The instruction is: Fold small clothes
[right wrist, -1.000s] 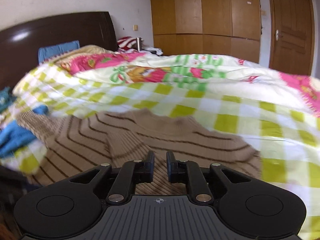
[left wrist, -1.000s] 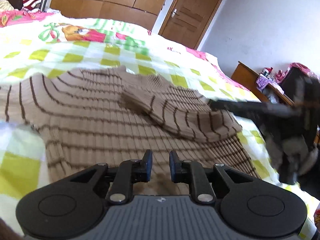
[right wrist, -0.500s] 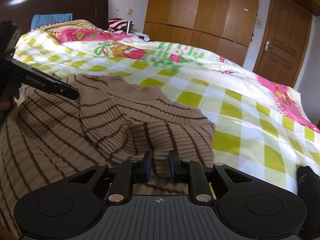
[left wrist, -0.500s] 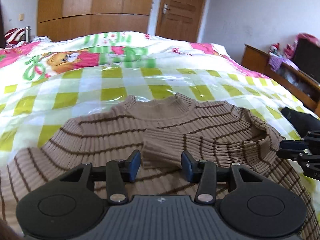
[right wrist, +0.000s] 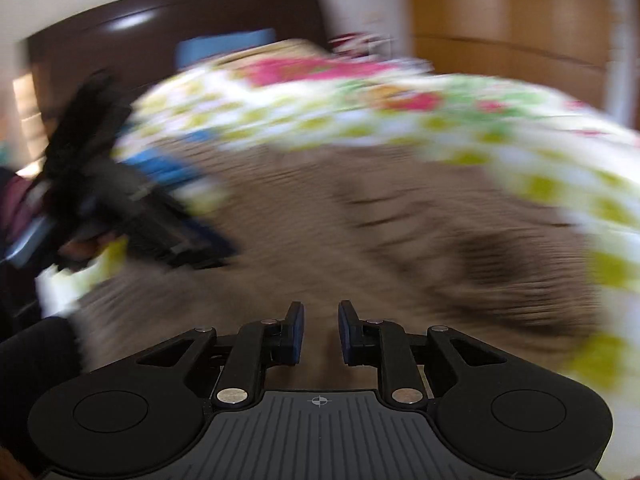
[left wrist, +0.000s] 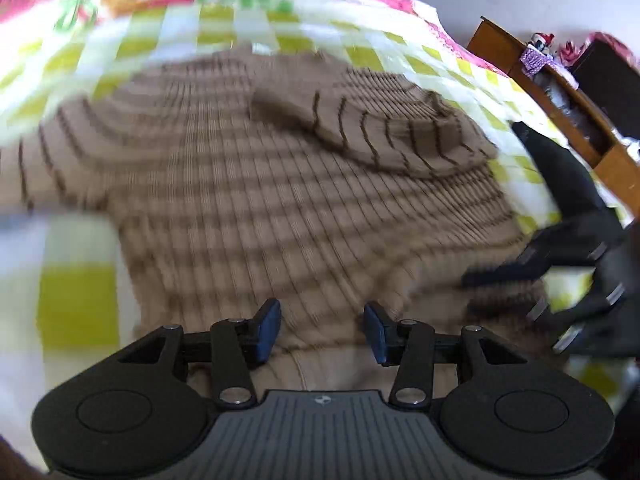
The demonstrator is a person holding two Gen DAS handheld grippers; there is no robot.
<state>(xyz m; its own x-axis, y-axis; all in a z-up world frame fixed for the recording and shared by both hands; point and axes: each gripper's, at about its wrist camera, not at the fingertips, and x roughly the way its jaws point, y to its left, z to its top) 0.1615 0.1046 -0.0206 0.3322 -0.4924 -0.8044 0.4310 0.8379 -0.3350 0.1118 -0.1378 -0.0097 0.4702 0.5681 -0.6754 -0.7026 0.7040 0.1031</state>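
Observation:
A brown ribbed sweater [left wrist: 280, 200] with dark stripes lies spread on the bed, one sleeve [left wrist: 380, 132] folded across its chest. My left gripper [left wrist: 322, 330] hovers over the sweater's near hem, jaws wide apart, nothing pinched between them. My right gripper [left wrist: 496, 288] shows at the sweater's lower right edge, just above the knit. In the blurred right wrist view, the right gripper [right wrist: 320, 330] has a narrow gap between its pads, with the sweater [right wrist: 360, 240] below and no cloth pinched. The left gripper [right wrist: 188, 252] appears at the left, above the sweater's edge.
The sweater rests on a yellow-green checked quilt [left wrist: 76, 292]. A wooden cabinet [left wrist: 560, 92] with clutter stands to the bed's right. A dark headboard [right wrist: 160, 32], a blue cloth [right wrist: 160, 164] and a wooden wardrobe [right wrist: 500, 20] lie beyond.
My left jaws went from nearly shut to wide apart, and the gripper pulled back from the folded sleeve to the hem. My right gripper swung to the sweater's lower right edge, jaws slightly wider.

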